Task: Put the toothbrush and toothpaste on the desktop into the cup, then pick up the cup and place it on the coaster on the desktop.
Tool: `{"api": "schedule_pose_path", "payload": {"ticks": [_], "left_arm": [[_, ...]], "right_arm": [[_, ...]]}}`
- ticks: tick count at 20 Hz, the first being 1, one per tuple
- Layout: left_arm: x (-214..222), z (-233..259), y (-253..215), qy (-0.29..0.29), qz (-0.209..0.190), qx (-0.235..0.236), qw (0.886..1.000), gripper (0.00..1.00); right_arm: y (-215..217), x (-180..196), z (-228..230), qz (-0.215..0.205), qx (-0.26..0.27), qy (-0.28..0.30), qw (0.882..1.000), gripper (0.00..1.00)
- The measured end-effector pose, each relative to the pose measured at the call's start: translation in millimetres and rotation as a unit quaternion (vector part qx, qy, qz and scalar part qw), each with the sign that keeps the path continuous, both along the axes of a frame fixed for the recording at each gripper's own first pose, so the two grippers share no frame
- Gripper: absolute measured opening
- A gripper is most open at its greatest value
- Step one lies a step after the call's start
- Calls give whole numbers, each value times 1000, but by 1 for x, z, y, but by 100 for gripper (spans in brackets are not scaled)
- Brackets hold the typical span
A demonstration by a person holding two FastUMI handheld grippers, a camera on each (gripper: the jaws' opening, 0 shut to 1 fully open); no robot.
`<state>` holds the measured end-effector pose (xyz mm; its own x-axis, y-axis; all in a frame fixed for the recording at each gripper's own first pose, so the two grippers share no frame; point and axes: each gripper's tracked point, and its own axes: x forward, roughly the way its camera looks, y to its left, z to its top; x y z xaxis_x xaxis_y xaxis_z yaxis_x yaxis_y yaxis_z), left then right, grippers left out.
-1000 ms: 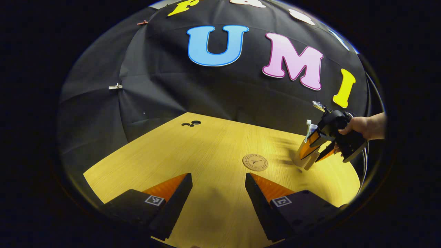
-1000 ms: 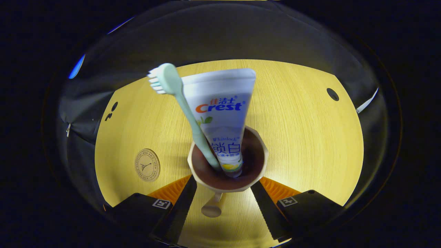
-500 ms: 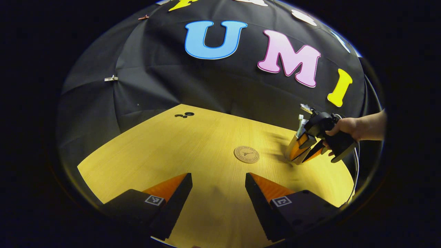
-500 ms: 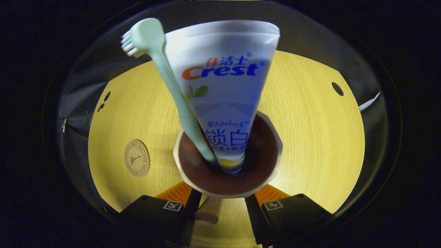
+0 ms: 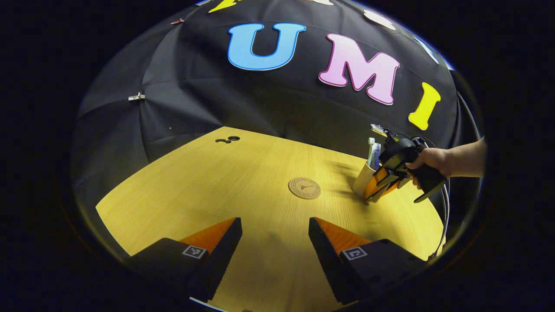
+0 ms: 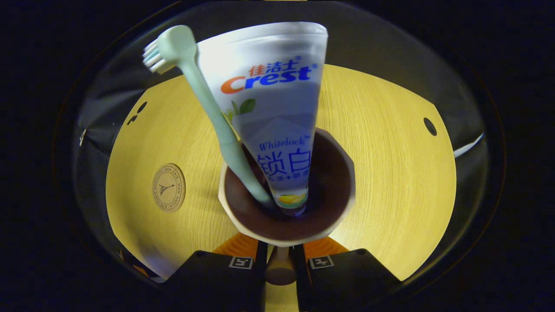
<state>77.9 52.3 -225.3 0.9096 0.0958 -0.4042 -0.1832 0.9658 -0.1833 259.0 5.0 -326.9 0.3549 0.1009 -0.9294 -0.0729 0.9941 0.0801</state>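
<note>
A beige cup (image 6: 333,195) with a dark inside holds the mint-green toothbrush (image 6: 207,106) and the white toothpaste tube (image 6: 273,112), both leaning up out of it. My right gripper (image 6: 279,253) is shut on the cup's handle (image 6: 277,271), one finger on each side. In the left gripper view the cup (image 5: 361,178) is on the table just right of the round brown coaster (image 5: 304,188), with a hand holding the right gripper (image 5: 382,187) to it. My left gripper (image 5: 275,225) hovers open over the near table, nothing between its fingers. The coaster (image 6: 168,187) lies bare.
The yellow wooden table (image 5: 225,182) has small dark holes (image 5: 229,139) at its far left corner and another hole (image 6: 430,126) at the far right. Black cloth walls close the booth behind. A cable (image 5: 446,216) trails from the right gripper.
My right gripper's fingers have drawn together from wide apart onto the cup's handle, moving in close under the cup. The left gripper stayed open and nearly still.
</note>
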Motion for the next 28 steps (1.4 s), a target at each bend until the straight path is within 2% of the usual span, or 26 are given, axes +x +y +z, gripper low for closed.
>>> {"api": "schedule_pose_path", "payload": {"ticks": [4,9,12,14,24,28], "left_arm": [[-2,-2,-4,2,-6,5,1000,98],[-5,-6,-11,5,-15,10,1000,98],[-6,-8,-15,8,-19,3,1000,98],[-7,-9,-19,9,-23,1,1000,98],[-29,-19,-22,21,-32,-9,999,98],[-47,-24,-11,32,-29,2,999,98]], "right_arm": [[-5,0,3,38,-24,-23,999,31],[2,5,19,48,-27,-55,997,31],[19,3,27,45,-4,-53,998,31],[25,3,33,58,-7,-58,997,31],[121,-2,38,124,10,-60,990,30],[151,-7,33,146,13,-53,988,31]]}}
